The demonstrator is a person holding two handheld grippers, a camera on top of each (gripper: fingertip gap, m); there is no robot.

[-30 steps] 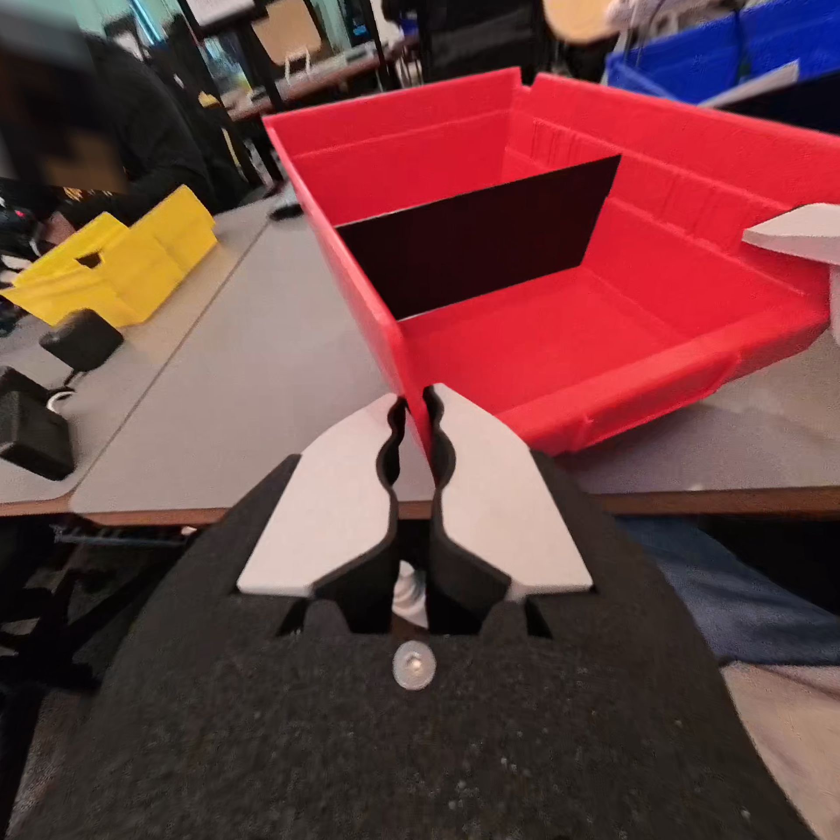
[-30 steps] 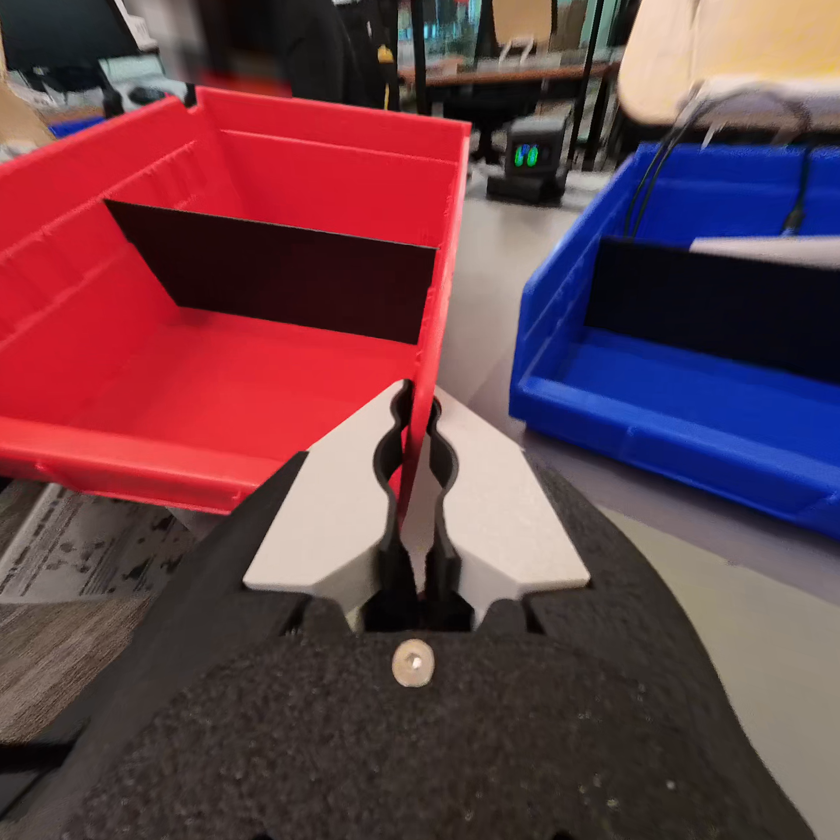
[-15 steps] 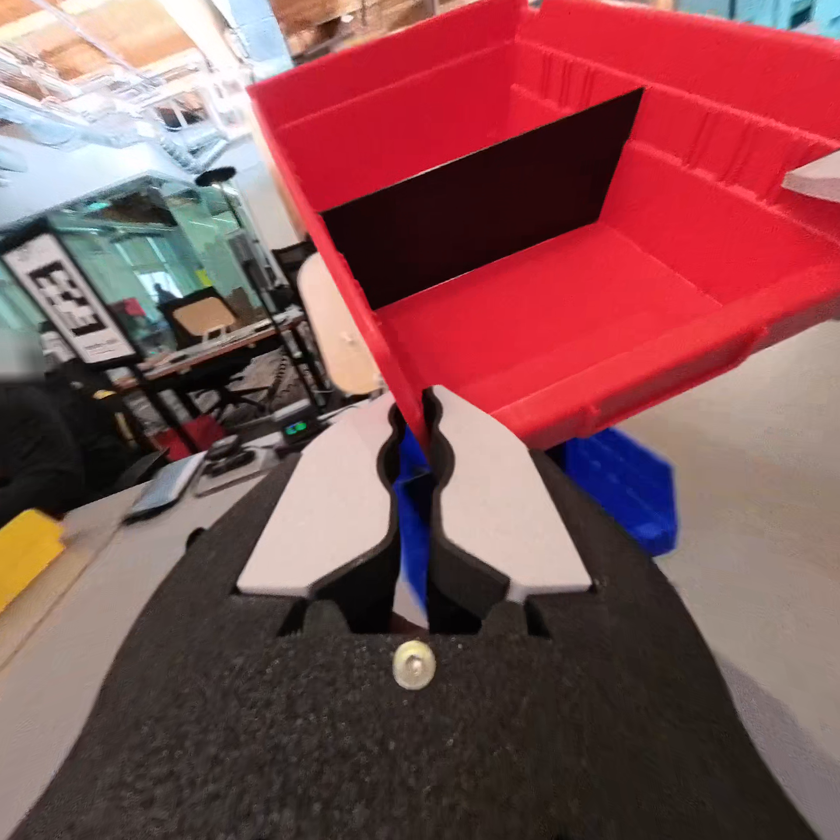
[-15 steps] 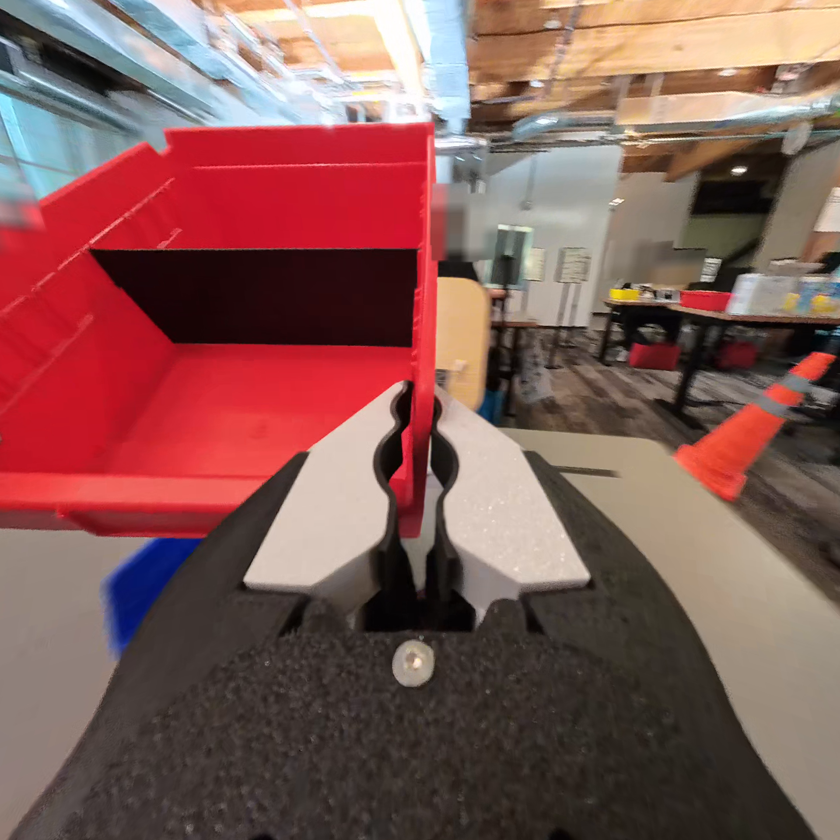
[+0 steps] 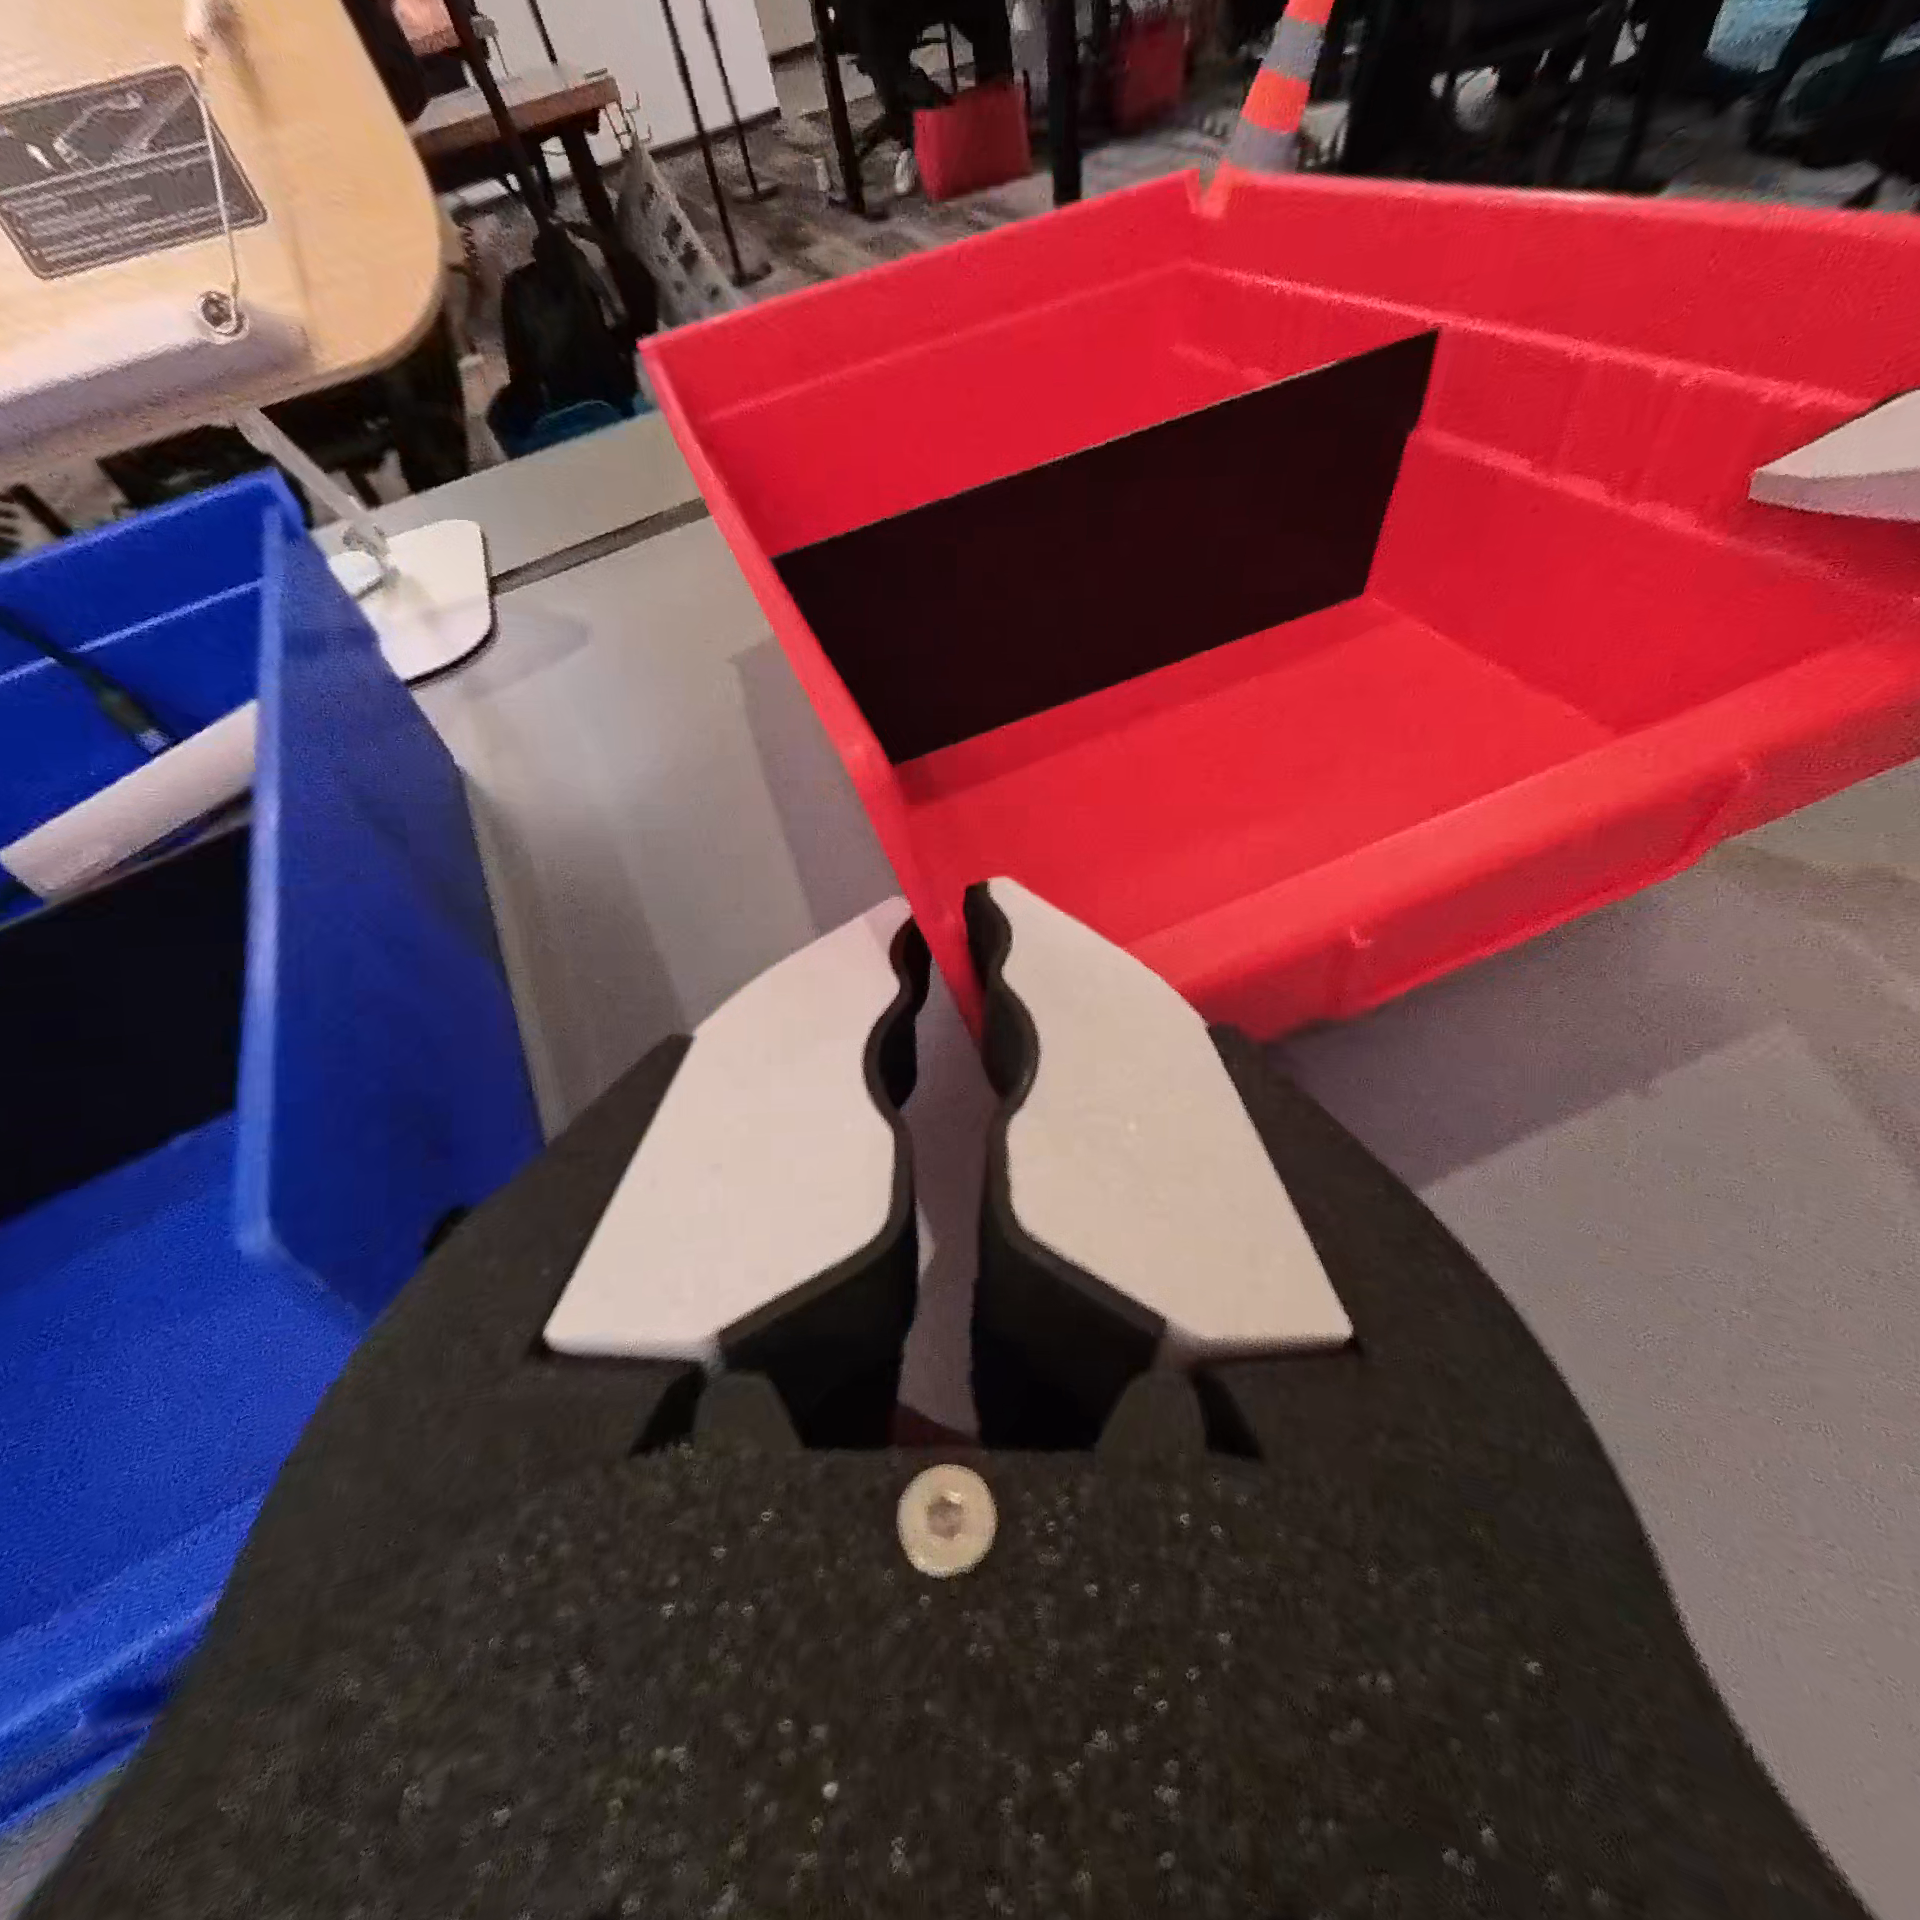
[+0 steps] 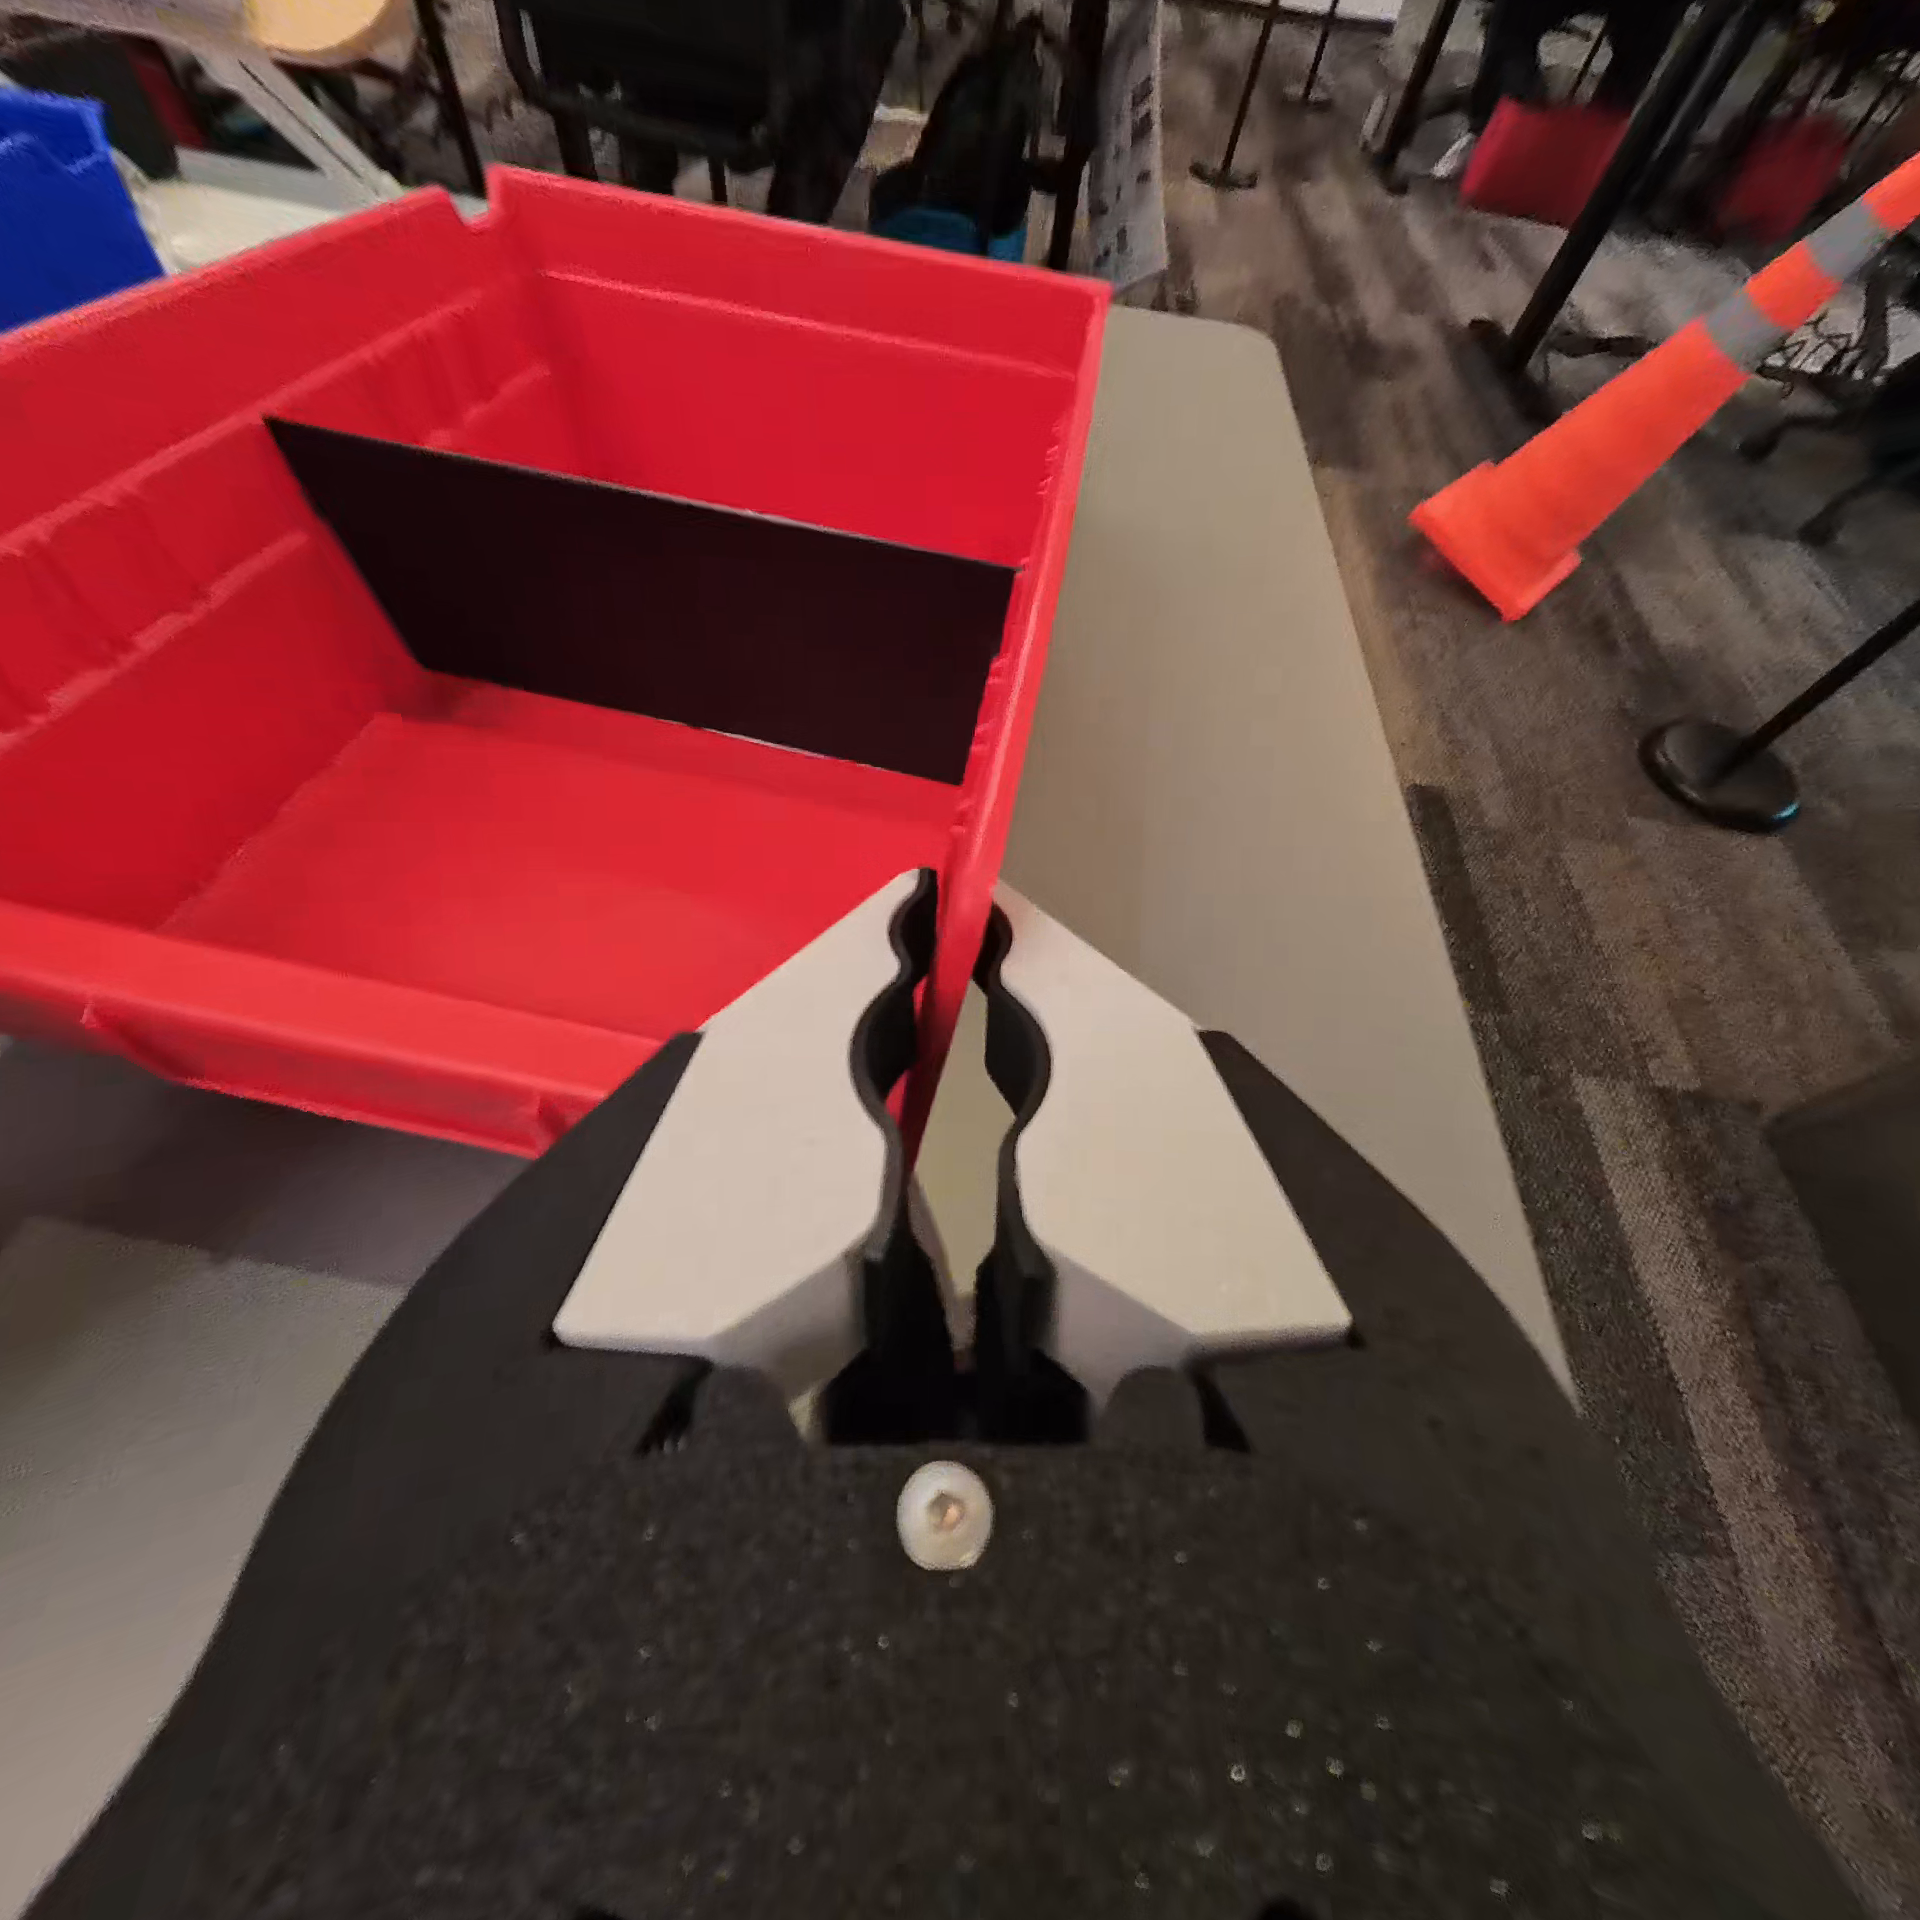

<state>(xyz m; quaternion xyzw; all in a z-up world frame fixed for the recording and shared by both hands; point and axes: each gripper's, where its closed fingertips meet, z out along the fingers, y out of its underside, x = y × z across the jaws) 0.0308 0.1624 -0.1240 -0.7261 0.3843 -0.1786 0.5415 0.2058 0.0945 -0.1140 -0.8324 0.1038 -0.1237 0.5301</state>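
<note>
Both tools are clamping the red bin: left tool (image 5: 945, 914) on its left wall, right tool (image 6: 958, 904) on its right wall. The red bin (image 5: 1299, 790) is looking stiff, light, near the grey table's (image 6: 1174, 727) right edge.

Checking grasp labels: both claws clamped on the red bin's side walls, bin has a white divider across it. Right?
Wrong on one point: the divider is black, not white, as the right wrist view shows. The rest holds: the left claw and the right claw each clamp a side wall of the red bin.
</note>
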